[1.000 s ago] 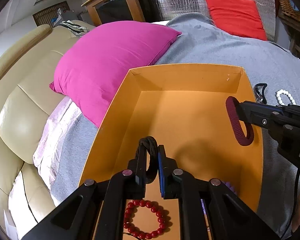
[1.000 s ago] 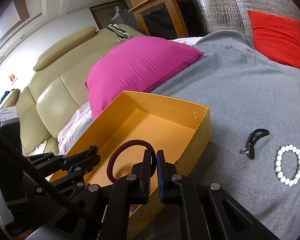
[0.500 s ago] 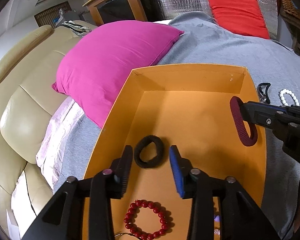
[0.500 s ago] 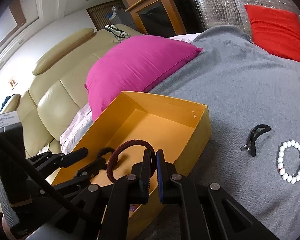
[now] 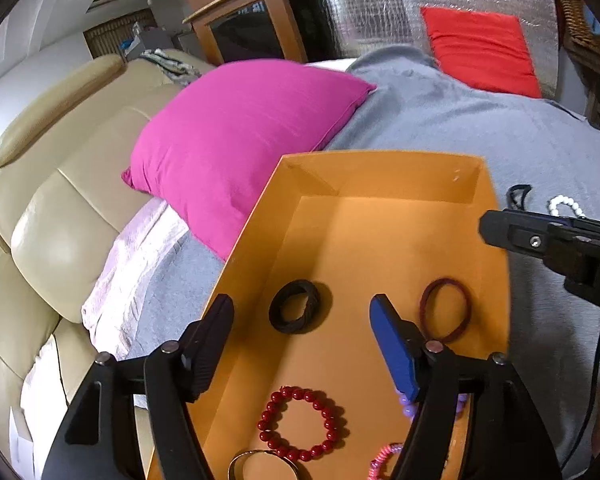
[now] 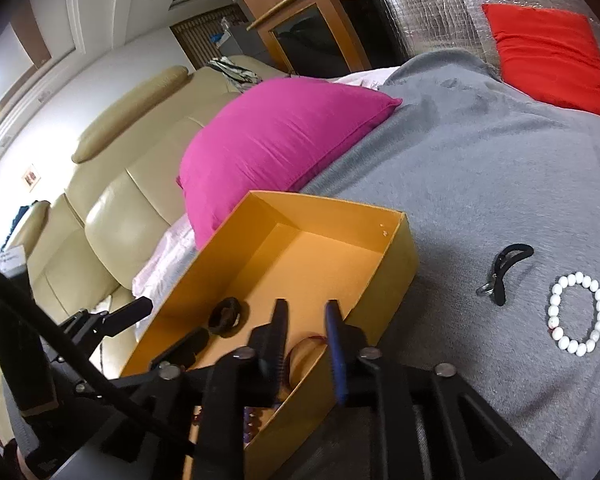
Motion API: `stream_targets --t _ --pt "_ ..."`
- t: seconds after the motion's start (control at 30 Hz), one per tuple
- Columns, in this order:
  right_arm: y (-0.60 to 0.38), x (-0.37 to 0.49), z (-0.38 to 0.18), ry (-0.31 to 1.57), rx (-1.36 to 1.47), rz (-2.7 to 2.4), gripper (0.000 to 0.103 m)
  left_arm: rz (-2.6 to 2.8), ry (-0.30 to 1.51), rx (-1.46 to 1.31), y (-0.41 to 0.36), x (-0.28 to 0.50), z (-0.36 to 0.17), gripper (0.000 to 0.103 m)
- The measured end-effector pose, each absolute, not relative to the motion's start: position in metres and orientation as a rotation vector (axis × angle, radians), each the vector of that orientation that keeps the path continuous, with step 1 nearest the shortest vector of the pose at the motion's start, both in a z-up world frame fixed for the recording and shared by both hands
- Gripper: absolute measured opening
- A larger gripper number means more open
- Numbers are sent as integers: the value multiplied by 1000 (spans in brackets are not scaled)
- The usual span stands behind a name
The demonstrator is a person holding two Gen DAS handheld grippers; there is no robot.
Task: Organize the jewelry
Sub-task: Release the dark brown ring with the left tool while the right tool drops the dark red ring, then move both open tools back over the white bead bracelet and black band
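Hair ties (image 5: 294,312) in orange box (image 5: 380,168); both grippers empty, spread.

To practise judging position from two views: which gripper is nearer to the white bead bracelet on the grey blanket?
Right. The right gripper hangs over the orange box's right wall, the side where the white bead bracelet lies. The left gripper is over the box's left part, farther off.

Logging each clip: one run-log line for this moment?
left tool: open | right tool: open | black, maroon hair ties: in box | white bracelet: on blanket
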State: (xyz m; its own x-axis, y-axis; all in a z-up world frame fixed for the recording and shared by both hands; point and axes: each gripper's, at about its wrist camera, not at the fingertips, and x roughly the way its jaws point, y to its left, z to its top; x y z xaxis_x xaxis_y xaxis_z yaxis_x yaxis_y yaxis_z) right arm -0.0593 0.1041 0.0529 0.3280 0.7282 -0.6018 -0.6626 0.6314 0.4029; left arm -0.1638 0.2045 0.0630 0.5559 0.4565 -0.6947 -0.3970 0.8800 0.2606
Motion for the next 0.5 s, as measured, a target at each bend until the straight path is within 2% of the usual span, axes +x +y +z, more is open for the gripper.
stream_targets --t 0.5 --pt "53 -51 71 807 156 832 30 546 777 37 193 -210 83 74"
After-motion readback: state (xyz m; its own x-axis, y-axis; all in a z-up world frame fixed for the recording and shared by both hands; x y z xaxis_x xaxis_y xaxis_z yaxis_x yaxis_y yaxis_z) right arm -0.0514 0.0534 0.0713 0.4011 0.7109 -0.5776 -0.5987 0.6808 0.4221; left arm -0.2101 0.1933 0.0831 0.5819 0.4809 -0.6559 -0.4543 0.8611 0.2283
